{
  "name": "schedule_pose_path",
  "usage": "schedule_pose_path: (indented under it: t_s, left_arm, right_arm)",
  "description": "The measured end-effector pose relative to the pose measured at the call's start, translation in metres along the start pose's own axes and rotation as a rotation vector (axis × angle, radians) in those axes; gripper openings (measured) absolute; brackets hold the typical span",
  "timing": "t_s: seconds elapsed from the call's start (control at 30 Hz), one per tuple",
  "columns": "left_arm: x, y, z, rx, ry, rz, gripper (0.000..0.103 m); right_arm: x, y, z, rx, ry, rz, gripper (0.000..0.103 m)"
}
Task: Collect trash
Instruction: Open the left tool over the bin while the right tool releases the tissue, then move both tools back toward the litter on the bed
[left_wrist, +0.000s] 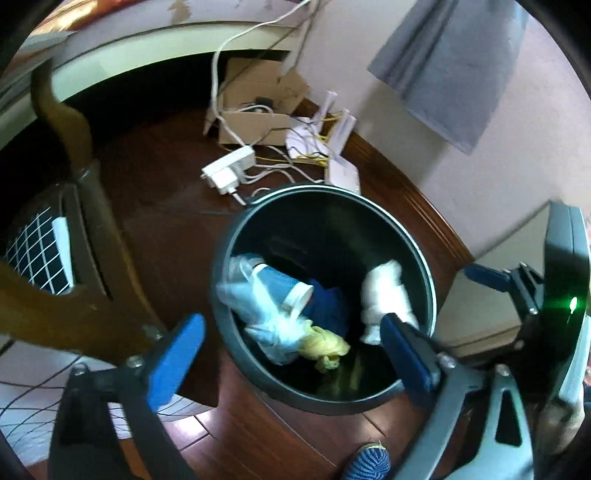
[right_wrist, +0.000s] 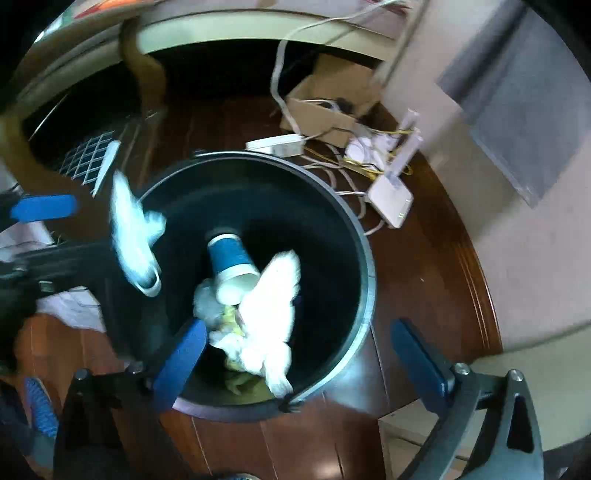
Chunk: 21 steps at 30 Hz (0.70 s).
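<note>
Left gripper: I see its fingers spread wide — nothing between them.
Right gripper: also spread, holding nothing.
Trash bin: directly under both tools, on the wood floor.
Trash: blue paper cup, white crumpled paper and yellow wad lie inside the bin.

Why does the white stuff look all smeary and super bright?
Right wrist view: the crumpled white tissue in the round black bin glares out, and a pale blurred piece at the rim is streaked by motion. Left wrist view: the white wad is soft; straight edges curve from the fisheye.
</note>
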<state>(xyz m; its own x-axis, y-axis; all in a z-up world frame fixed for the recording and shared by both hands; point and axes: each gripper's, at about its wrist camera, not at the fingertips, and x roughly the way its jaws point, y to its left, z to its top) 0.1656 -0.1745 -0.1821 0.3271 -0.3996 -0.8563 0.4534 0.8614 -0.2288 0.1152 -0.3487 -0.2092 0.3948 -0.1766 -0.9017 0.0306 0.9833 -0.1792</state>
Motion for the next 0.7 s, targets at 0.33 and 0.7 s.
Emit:
schedule_pose_path:
  t_s: [0.33,0.7]
  left_arm:
    - [-0.009,-0.005,-0.010,0.024,-0.004,0.071,0.099]
    - [-0.071,-0.023,0.004,0.043,-0.133,0.087,0.099]
  right_arm:
    - [-0.007,-0.037,-0.002,0.176,0.013,-0.028,0.103]
    - [-0.081,-0.059,-0.002,0.278,-0.146,-0.064,0.103]
